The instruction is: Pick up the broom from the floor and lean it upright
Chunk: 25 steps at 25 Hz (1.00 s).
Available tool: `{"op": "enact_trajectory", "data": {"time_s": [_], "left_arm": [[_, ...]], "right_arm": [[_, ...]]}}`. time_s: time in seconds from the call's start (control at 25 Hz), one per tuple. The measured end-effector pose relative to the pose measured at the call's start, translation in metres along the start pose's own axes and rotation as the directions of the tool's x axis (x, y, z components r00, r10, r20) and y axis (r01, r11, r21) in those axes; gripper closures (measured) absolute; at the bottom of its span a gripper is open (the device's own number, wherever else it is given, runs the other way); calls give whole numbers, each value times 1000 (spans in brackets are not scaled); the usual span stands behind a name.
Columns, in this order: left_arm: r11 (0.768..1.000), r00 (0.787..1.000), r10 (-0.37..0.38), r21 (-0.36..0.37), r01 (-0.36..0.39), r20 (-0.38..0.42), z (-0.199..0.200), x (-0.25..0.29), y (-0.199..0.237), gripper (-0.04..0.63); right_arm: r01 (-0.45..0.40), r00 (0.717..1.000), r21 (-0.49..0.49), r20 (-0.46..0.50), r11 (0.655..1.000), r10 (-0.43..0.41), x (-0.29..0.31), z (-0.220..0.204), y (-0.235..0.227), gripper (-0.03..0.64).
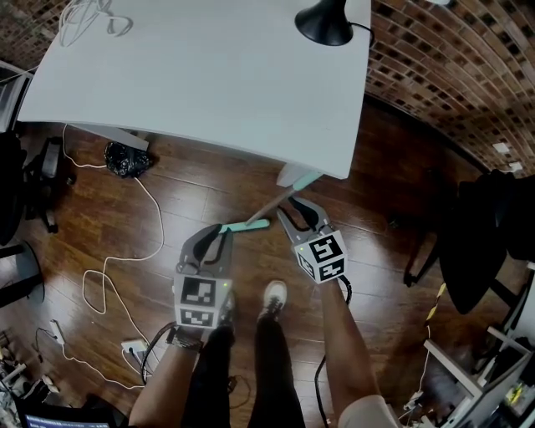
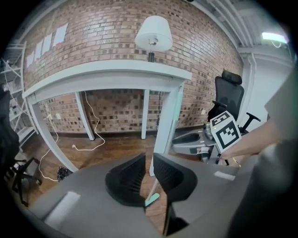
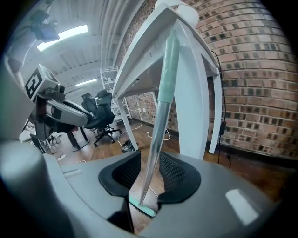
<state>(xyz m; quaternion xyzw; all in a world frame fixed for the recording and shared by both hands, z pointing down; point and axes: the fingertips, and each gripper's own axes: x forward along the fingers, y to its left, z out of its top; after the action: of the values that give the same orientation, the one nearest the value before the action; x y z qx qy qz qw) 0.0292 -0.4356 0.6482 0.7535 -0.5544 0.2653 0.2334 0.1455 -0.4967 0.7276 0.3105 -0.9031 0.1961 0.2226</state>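
One broom (image 1: 251,224), one white table (image 1: 209,75), one black lamp (image 1: 324,23).

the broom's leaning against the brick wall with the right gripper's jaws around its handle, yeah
No: the broom leans against the white table, not the brick wall. The jaws of the right gripper do stand around its handle. The right gripper view shows it.

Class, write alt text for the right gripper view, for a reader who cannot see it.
A broom handle stands between the open jaws of the right gripper, leaning against a white table. The teal broom head rests on the wood floor below.
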Motion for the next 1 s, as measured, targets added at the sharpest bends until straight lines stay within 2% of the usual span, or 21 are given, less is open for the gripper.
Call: {"op": "enact_trajectory", "data": {"time_s": [0.44,0.72,1.0], "left_arm": [[1000,1000,-4,31,3,19,10,-1,-2,546],[999,999,-23,42,21,36,31,-9,-13,546],[996,993,-54,72,47,101,74,-42,-24,546]], "right_arm": [[44,999,14,6,999,-44,-10,0,-5,479],[152,986,90,62,984,-158,-50,15,-10,486],[248,959,94,116,964,-258,-107,54,6,533]]}}
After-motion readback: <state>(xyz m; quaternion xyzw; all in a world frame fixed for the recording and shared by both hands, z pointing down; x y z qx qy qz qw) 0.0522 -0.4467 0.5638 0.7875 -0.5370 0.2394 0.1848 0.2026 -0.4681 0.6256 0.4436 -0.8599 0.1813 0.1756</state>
